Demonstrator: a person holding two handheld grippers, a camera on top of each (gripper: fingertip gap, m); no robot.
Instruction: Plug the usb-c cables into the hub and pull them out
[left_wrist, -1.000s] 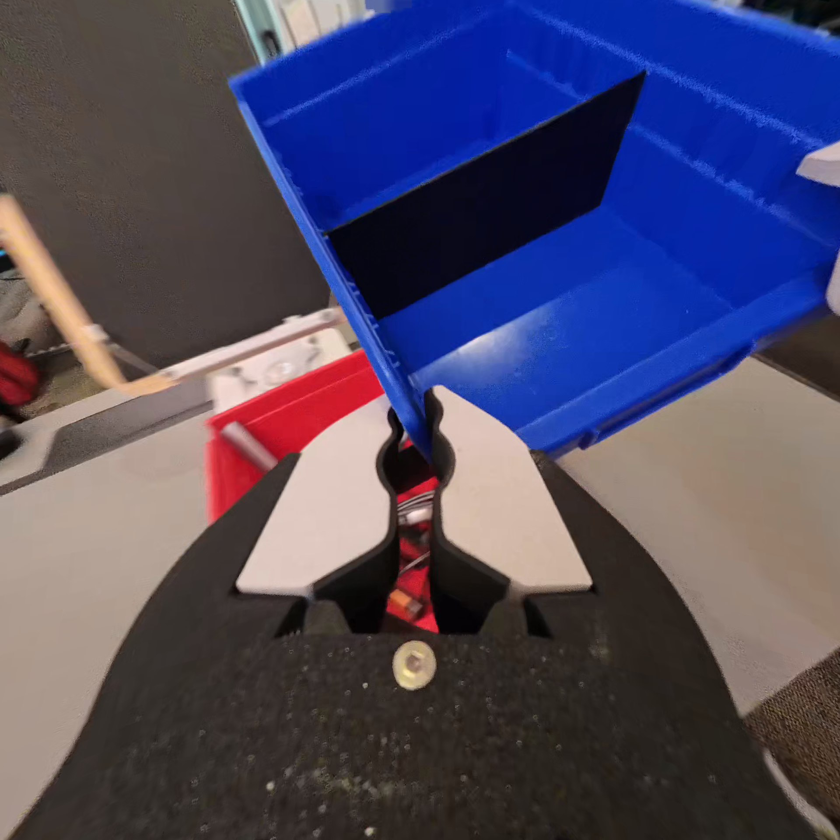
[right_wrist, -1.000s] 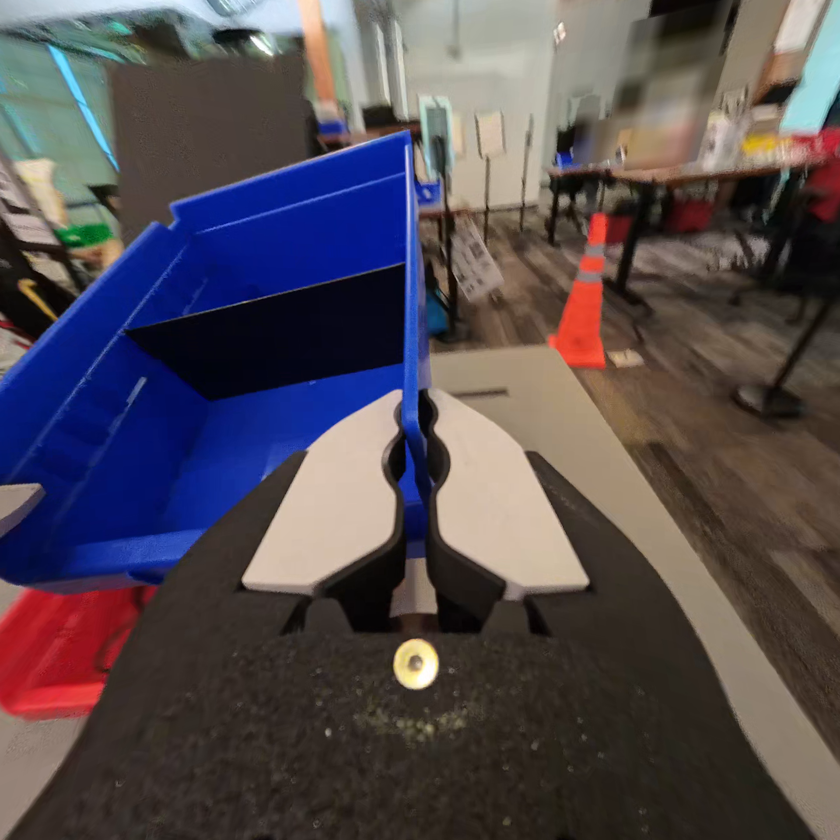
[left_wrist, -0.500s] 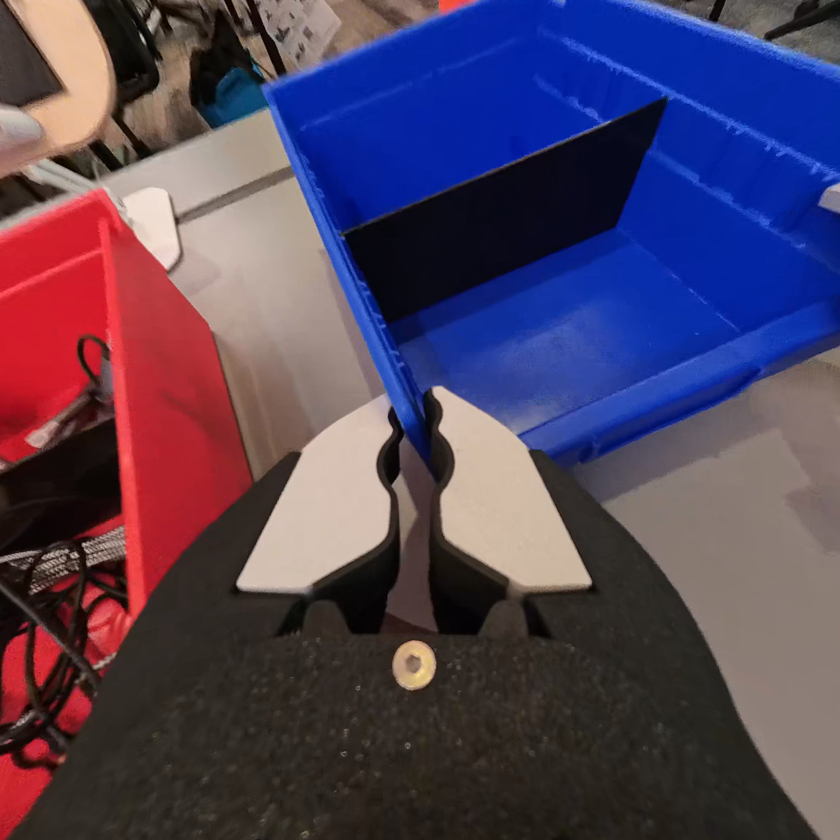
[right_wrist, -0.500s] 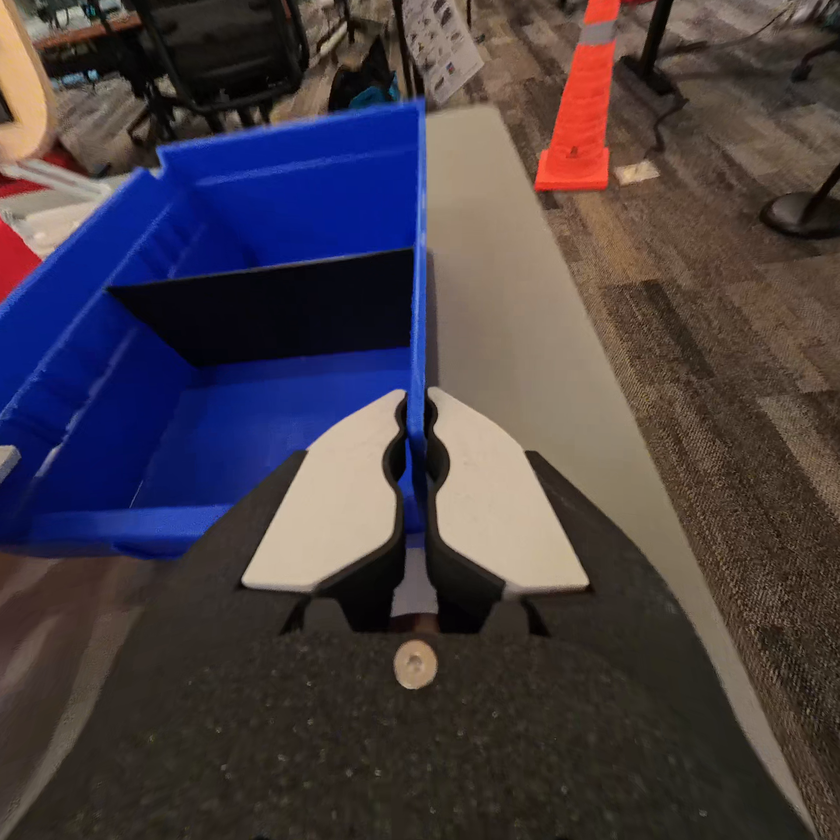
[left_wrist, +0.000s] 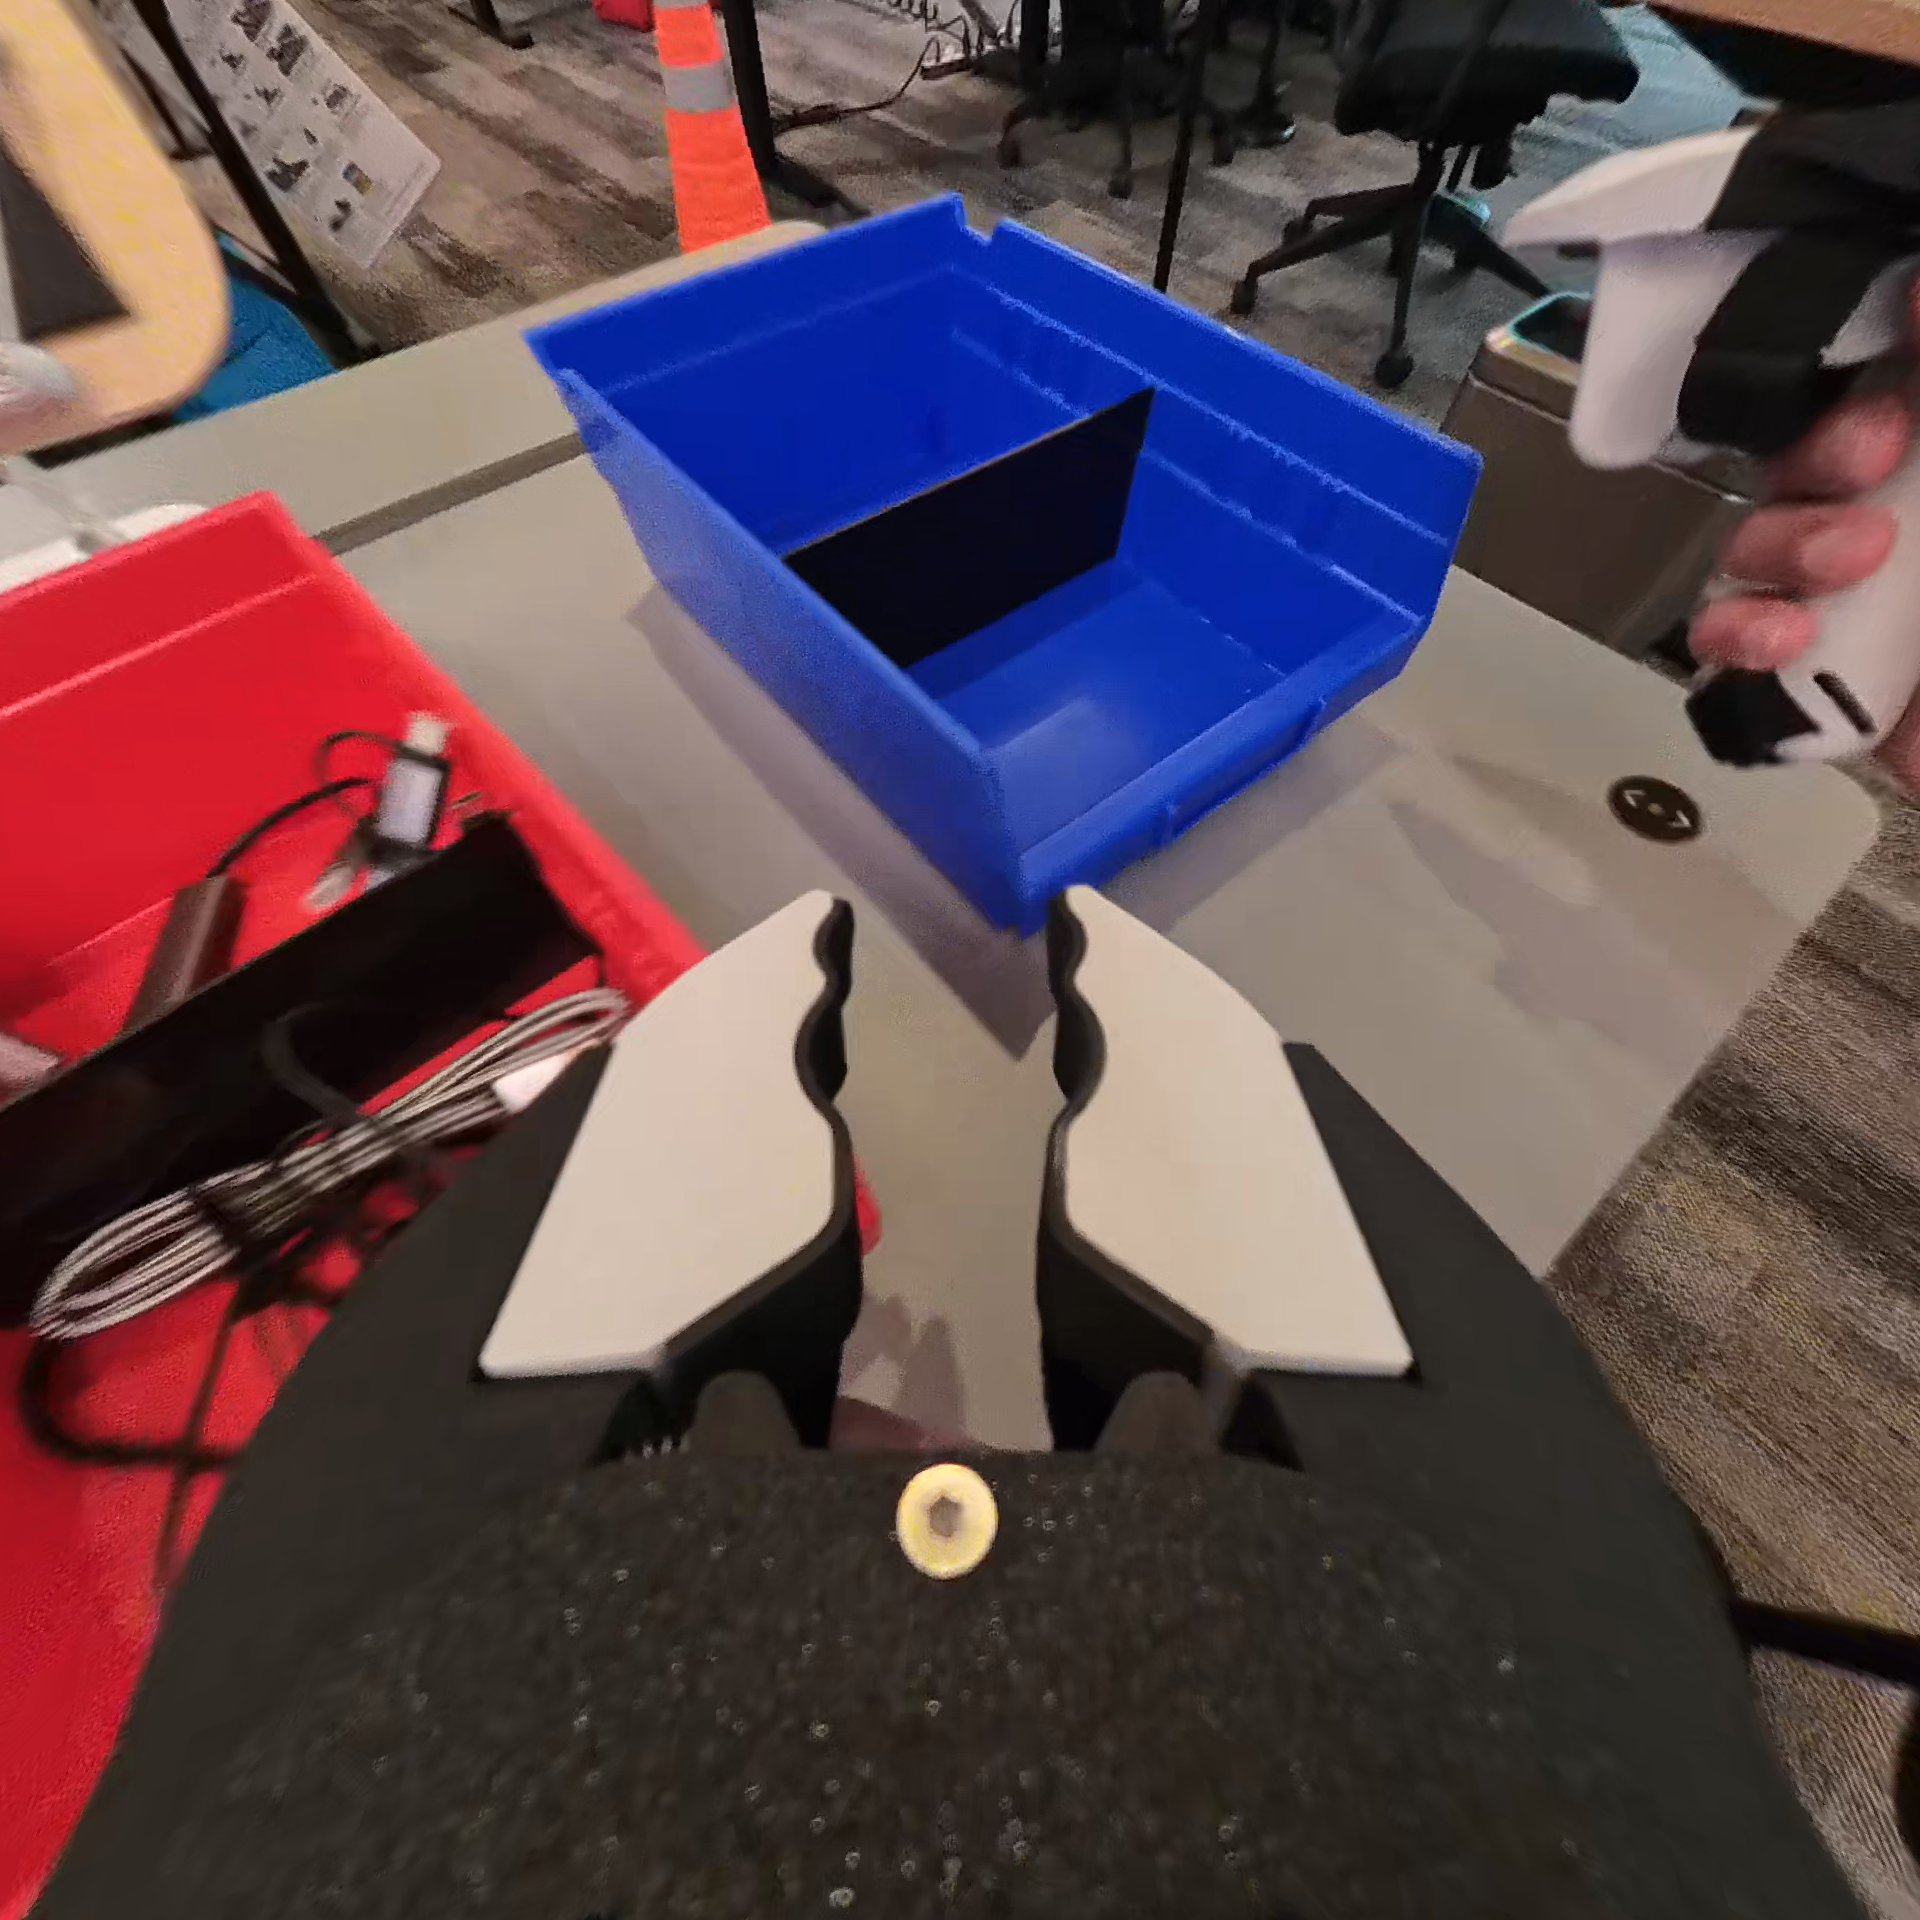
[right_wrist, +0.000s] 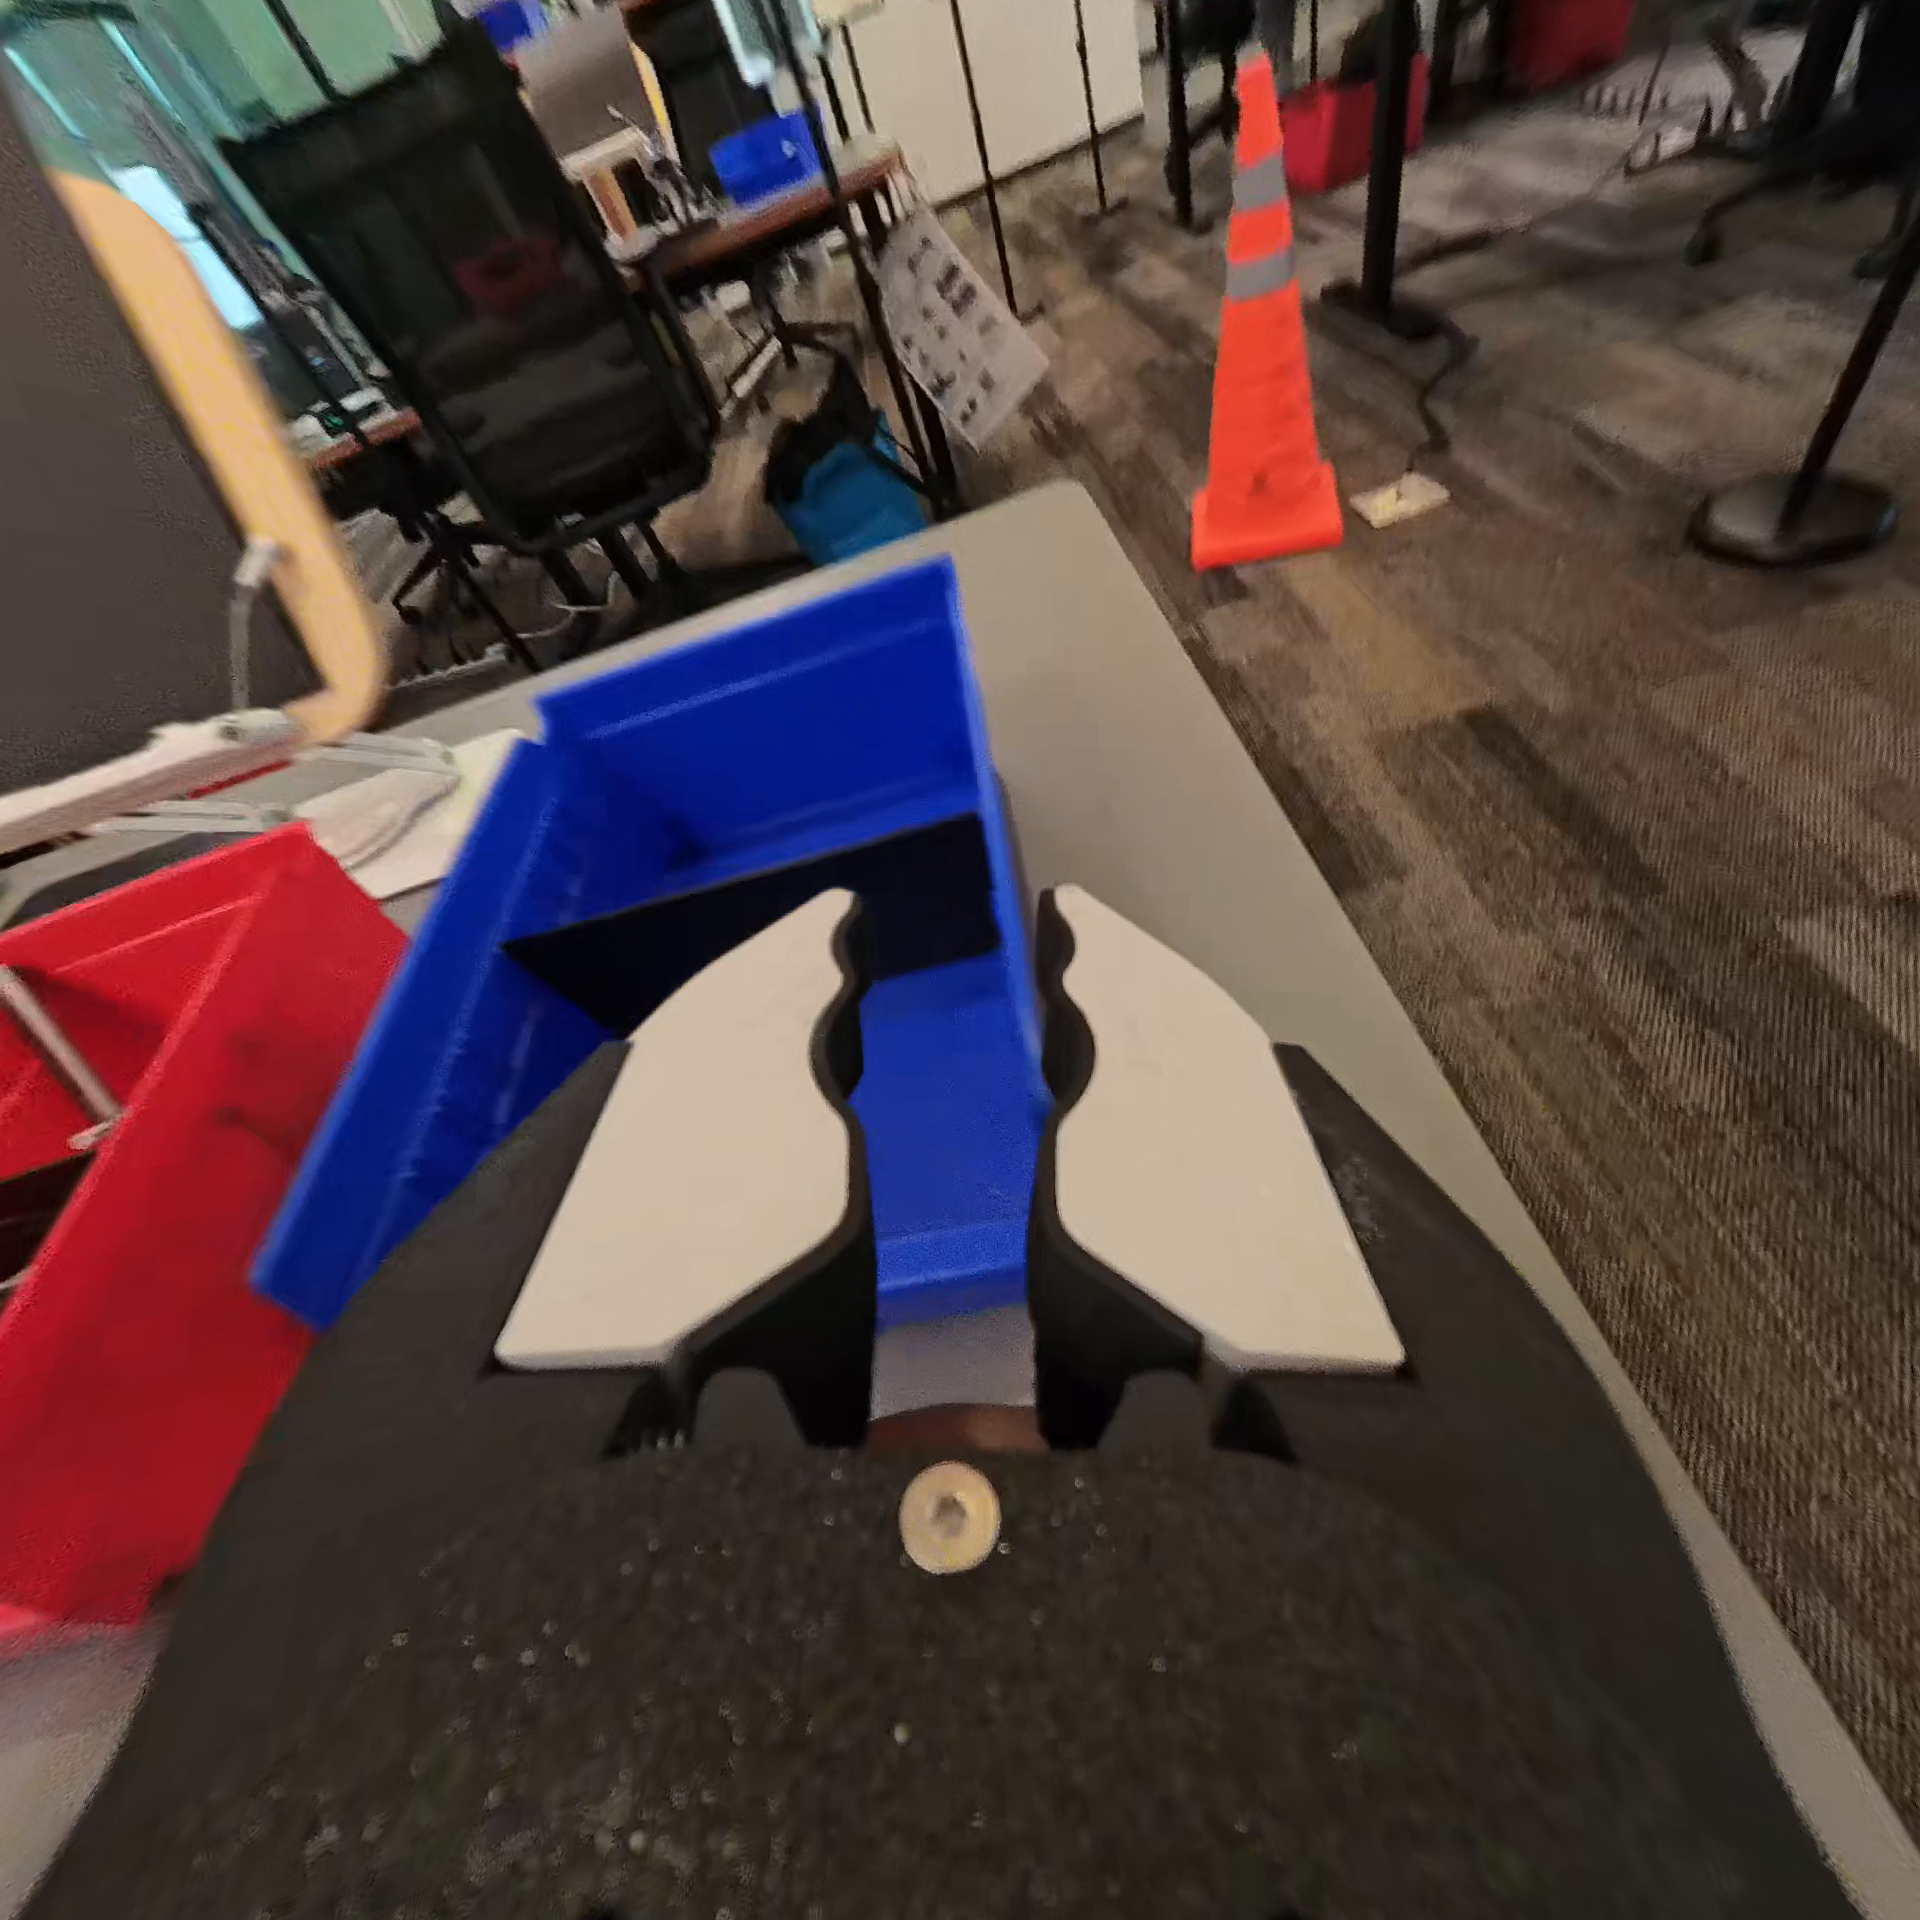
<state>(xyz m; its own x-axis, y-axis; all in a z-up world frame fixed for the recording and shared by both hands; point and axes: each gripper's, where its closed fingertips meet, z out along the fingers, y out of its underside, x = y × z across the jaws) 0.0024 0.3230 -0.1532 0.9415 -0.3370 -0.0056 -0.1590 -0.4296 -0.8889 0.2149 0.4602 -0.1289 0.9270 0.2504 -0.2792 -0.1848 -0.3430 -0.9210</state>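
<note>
The empty blue bin (left_wrist: 831, 436) with a black divider (left_wrist: 987, 540) stands on the grey table (left_wrist: 1403, 935). My left gripper (left_wrist: 948, 925) is open and empty, just in front of the bin's near corner. My right gripper (right_wrist: 948, 914) is open and empty above the blue bin's (right_wrist: 727, 790) right wall; it also shows in the left wrist view (left_wrist: 1704, 343), held by a hand. The red bin (left_wrist: 156, 665) at the left holds a coiled braided cable (left_wrist: 343, 1153), a small grey adapter (left_wrist: 410, 795) and a dark hub-like piece (left_wrist: 197, 935).
The red bin (right_wrist: 156, 1143) sits left of the blue one. A black divider (left_wrist: 260, 1039) crosses the red bin. The table's right edge (right_wrist: 1299, 831) drops to carpet. An orange cone (right_wrist: 1262, 343), chairs and stands are on the floor beyond. Across from one pair of fingers to the other is roughly 25 centimetres.
Both grippers were shut on the blue bin's side walls and carried it down to the table. Now both have opened, let go of the bin and drawn back from it.
</note>
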